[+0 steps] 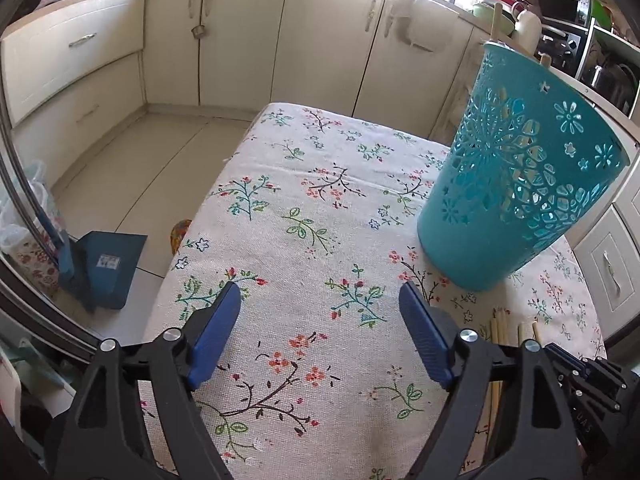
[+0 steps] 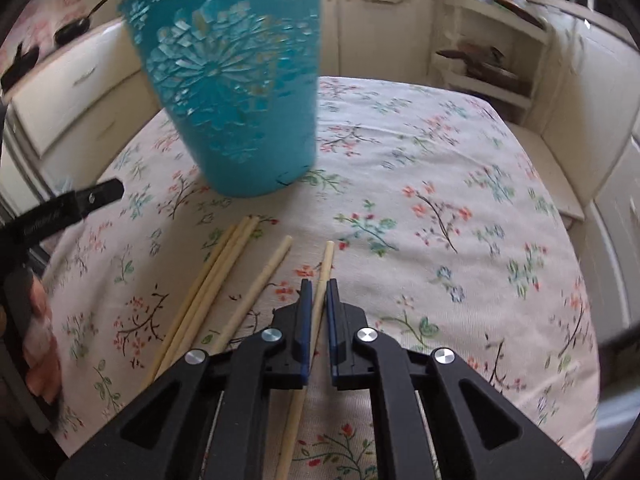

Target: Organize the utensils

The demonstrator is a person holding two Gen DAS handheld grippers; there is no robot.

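Note:
A teal perforated plastic holder [image 1: 520, 184] stands on the floral tablecloth, with wooden sticks poking out of its top [image 1: 497, 20]; it also shows in the right wrist view [image 2: 236, 84]. Several wooden chopsticks [image 2: 216, 284] lie on the cloth in front of it. My right gripper [image 2: 318, 286] is shut on one chopstick [image 2: 325, 268], whose tip points toward the holder. My left gripper [image 1: 320, 294] is open and empty above the cloth, left of the holder. Chopstick ends show by its right finger [image 1: 500, 332].
The table [image 1: 280, 208] is covered with a floral cloth. Cream kitchen cabinets [image 1: 240, 40] line the walls. A blue dustpan [image 1: 104, 268] stands on the floor at left. Open shelves [image 2: 488, 60] lie beyond the table's far right corner.

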